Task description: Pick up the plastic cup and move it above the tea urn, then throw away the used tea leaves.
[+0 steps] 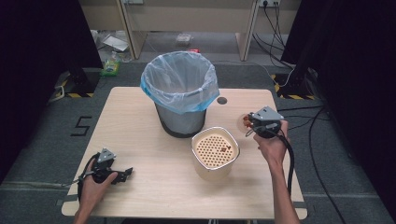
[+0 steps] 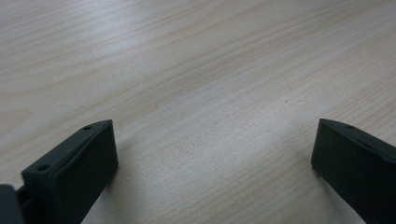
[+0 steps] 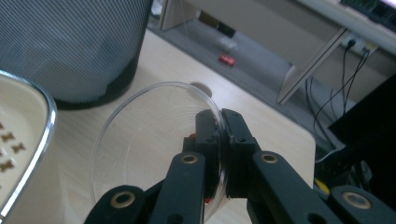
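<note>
Holding a clear dish (image 3: 154,140) by its rim, the right tool (image 3: 223,154) sits right of the strainer (image 1: 215,150); next, probably tipping it there. Left tool (image 2: 212,154) gapes idle.

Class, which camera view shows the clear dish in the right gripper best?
The right gripper view: the clear dish appears large there, its rim pinched between the right gripper jaws. In the high view the dish is small and half hidden. The left gripper view faces bare table.

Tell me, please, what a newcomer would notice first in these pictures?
Probably the bin with its pale blue bag, standing at the middle back of the table. Next, the cream pot with a perforated insert just in front of it, and the right gripper pinching the rim of a clear dish.
</note>
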`<move>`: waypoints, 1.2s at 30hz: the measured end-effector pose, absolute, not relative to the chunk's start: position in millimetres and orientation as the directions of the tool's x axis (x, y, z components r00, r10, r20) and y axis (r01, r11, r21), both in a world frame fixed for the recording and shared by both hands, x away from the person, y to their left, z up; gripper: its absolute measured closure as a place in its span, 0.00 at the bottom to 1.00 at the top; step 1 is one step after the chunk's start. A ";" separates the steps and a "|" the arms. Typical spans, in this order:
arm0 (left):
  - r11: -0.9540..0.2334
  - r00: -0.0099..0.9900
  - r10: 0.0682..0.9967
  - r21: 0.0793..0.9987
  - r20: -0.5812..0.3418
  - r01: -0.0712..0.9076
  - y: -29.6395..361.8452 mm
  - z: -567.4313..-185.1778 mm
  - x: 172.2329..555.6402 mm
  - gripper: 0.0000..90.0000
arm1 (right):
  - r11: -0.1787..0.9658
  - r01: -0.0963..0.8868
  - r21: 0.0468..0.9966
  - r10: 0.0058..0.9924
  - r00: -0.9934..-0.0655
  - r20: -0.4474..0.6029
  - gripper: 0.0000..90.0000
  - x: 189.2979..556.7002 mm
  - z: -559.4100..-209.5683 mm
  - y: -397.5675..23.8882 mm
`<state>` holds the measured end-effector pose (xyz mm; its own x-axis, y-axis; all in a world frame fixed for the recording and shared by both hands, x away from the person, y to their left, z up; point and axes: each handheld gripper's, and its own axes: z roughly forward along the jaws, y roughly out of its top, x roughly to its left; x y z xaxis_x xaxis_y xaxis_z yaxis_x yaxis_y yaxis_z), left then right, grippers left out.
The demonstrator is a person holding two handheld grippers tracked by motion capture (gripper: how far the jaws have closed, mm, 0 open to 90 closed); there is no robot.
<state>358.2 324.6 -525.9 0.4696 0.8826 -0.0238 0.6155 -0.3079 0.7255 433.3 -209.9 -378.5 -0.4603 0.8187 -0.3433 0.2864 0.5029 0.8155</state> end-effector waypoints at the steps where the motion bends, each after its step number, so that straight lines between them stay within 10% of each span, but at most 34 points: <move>1: -0.308 0.470 0.883 0.726 -0.024 0.615 324.6 -525.9 358.2 0.00 | 0.507 0.269 0.819 0.814 -0.461 -0.353 0.96 431.7 -375.8 -208.2; 36: -0.308 0.469 0.883 0.725 -0.023 0.616 324.6 -525.9 358.2 0.00 | 0.613 -0.130 0.780 0.668 -0.442 -0.599 0.96 393.1 -346.1 -141.6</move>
